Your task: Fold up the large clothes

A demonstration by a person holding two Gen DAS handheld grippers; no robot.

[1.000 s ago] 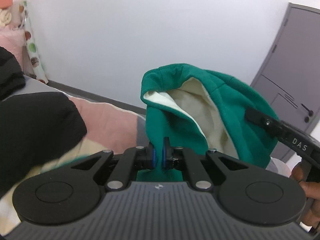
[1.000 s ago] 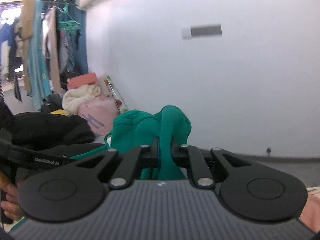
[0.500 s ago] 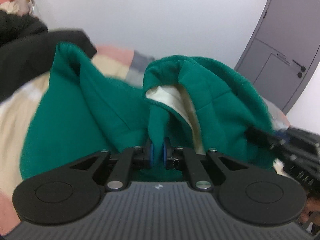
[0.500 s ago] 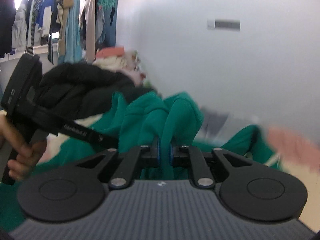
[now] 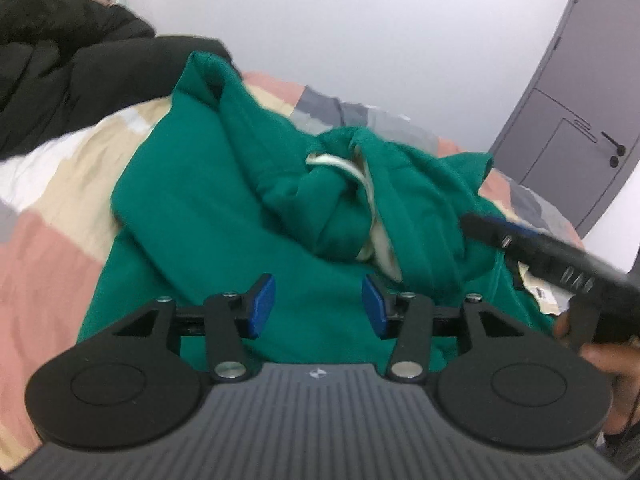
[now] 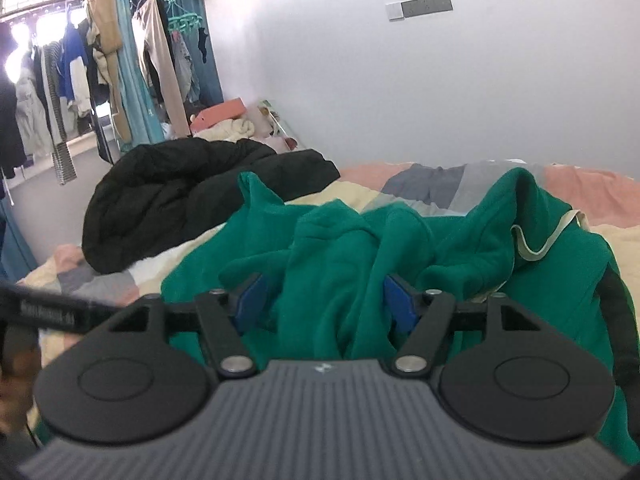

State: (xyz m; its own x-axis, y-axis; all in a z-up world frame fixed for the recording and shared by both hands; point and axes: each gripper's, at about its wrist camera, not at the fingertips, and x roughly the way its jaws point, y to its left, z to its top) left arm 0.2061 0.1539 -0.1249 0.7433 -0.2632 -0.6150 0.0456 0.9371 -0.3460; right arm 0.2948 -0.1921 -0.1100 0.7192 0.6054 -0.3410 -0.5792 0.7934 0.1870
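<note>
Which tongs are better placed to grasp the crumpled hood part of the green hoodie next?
Right, probably. The right tongs stand open with a raised ridge of the green hoodie already between the pads. The left tongs hang open above flat cloth, with the bunched hood farther ahead.

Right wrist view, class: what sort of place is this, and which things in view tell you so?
Most likely a bedroom at home. A green hoodie and a black coat lie on a bed with a patchwork cover, and clothes hang on a rail at the back.
</note>
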